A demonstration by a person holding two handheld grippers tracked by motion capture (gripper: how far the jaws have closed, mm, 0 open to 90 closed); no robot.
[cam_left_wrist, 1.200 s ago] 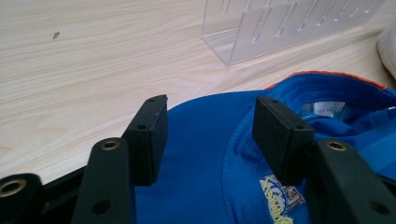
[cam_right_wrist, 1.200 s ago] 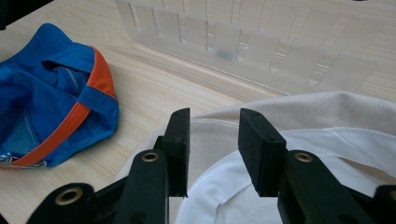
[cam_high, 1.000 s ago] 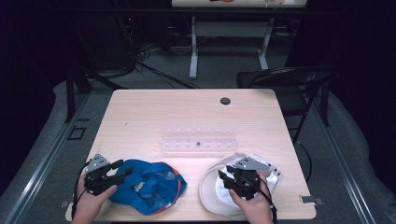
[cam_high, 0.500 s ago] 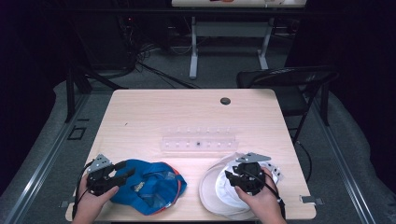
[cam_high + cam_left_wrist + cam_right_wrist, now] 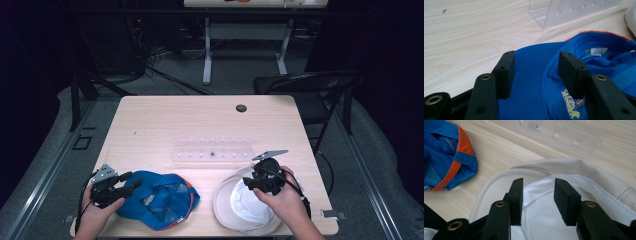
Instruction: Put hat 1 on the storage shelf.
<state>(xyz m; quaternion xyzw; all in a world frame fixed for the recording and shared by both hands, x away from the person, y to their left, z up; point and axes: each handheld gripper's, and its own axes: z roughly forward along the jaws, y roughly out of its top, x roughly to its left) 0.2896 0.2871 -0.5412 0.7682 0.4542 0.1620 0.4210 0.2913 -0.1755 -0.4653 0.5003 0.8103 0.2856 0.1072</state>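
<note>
Clear rack (image 5: 212,152) beyond blue cap (image 5: 160,199) and white cap (image 5: 240,212); both grippers' fingers (image 5: 505,72) released.

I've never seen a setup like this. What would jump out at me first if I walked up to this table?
Probably the two caps lying upside down at the near edge of the wooden table: a bright blue cap with orange trim on the left and a white cap on the right. A person holds a black two-jawed left gripper open at the blue cap and a right gripper open over the white one. Behind them lies a clear plastic rack.
</note>
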